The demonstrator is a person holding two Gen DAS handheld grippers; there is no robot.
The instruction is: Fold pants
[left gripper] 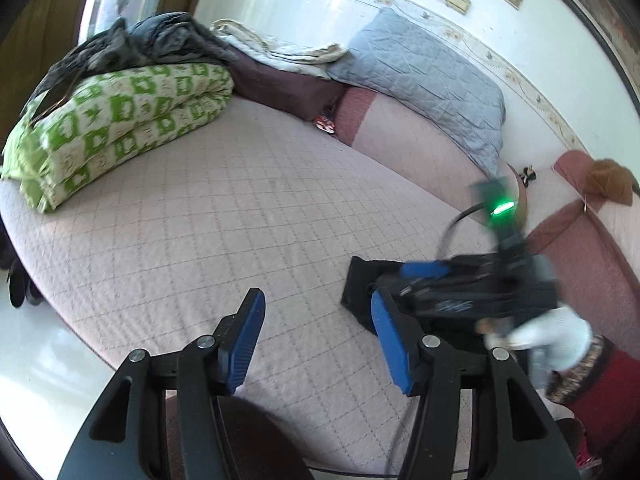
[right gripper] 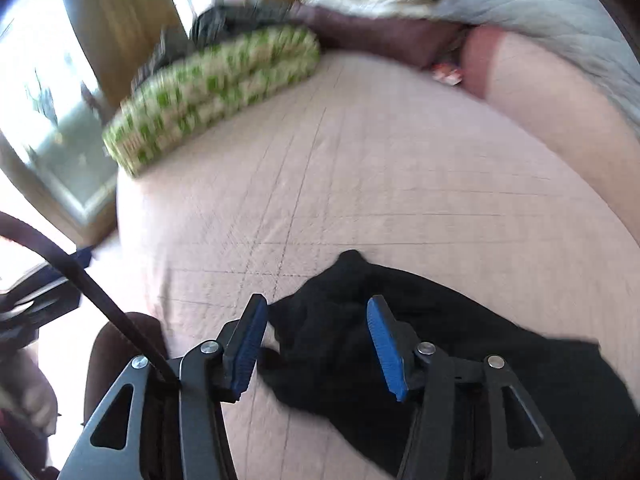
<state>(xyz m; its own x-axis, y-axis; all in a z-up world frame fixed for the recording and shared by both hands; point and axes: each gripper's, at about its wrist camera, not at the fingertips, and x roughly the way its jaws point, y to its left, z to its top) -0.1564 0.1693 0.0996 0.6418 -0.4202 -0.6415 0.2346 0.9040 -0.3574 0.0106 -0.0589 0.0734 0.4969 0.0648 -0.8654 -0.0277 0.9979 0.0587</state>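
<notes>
Now both grippers hang over a bed covered in a pale pink quilted spread. In the left wrist view the left gripper has its jaws parted about halfway, nothing between the blue pads, only bare spread beneath them. Just right of it lie the black pants, bunched into a dark heap near the bed's near right edge; in this view the right gripper's body and a gloved hand cover most of the heap. In the right wrist view, which is blurred, the right gripper stands directly above the pants, its jaws likewise about half open; the black cloth shows in the gap between the pads, but neither pad presses on it. At the far left of the bed sits a folded green-and-white quilt with dark clothing piled on top, and a grey pillow leans against the wall at the far right, well apart from the pants.
</notes>
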